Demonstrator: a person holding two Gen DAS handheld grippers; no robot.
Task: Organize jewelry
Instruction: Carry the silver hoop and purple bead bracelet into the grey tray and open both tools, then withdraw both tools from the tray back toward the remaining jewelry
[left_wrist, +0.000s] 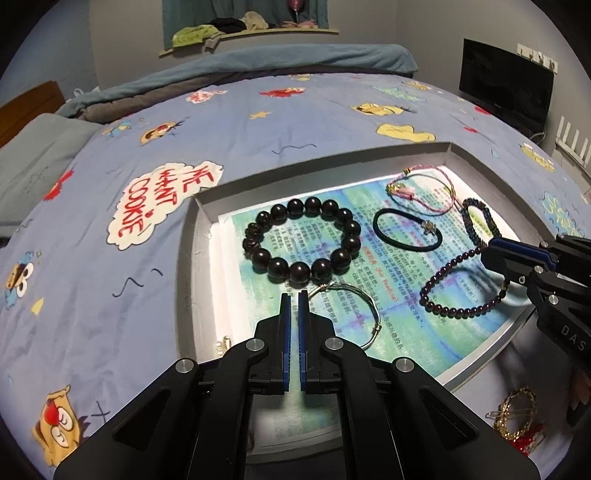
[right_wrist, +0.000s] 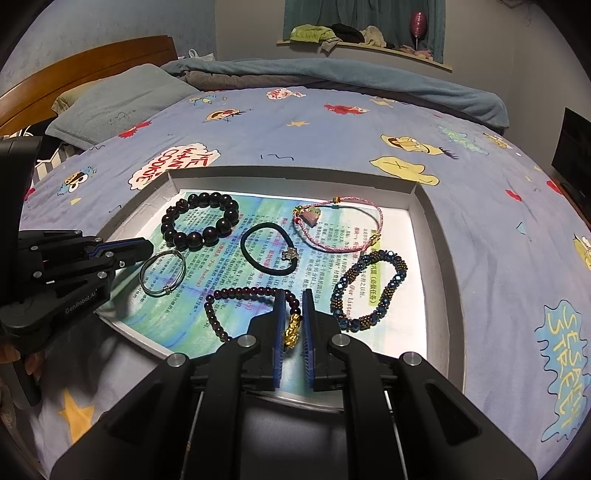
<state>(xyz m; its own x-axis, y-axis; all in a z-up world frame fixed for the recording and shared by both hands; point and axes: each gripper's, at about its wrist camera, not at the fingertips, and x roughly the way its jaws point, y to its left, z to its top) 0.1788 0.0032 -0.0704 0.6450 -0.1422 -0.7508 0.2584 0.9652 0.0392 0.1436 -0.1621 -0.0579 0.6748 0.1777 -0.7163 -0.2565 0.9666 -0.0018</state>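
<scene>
A shallow white tray (left_wrist: 201, 236) (right_wrist: 441, 236) lined with printed paper lies on the bed and holds several bracelets. These are a big dark bead bracelet (left_wrist: 301, 240) (right_wrist: 199, 221), a silver bangle (left_wrist: 364, 314) (right_wrist: 162, 271), a black hair tie (left_wrist: 406, 230) (right_wrist: 269, 249), a pink cord bracelet (left_wrist: 424, 192) (right_wrist: 338, 225), a blue-gold beaded bracelet (left_wrist: 480, 219) (right_wrist: 371, 288) and a small purple bead bracelet (left_wrist: 463, 288) (right_wrist: 240, 302). My left gripper (left_wrist: 294, 295) (right_wrist: 146, 251) is nearly shut and empty, beside the silver bangle. My right gripper (right_wrist: 293, 295) (left_wrist: 491, 254) is slightly open around the purple bracelet's gold charm (right_wrist: 292, 328).
A gold hair clip and red ornament (left_wrist: 517, 417) lie on the blue cartoon bedsheet (left_wrist: 110, 295) outside the tray's near right corner. A pillow (right_wrist: 118, 99) and a folded blanket (right_wrist: 332, 77) lie at the bed's far side. A dark monitor (left_wrist: 506, 85) stands at the right.
</scene>
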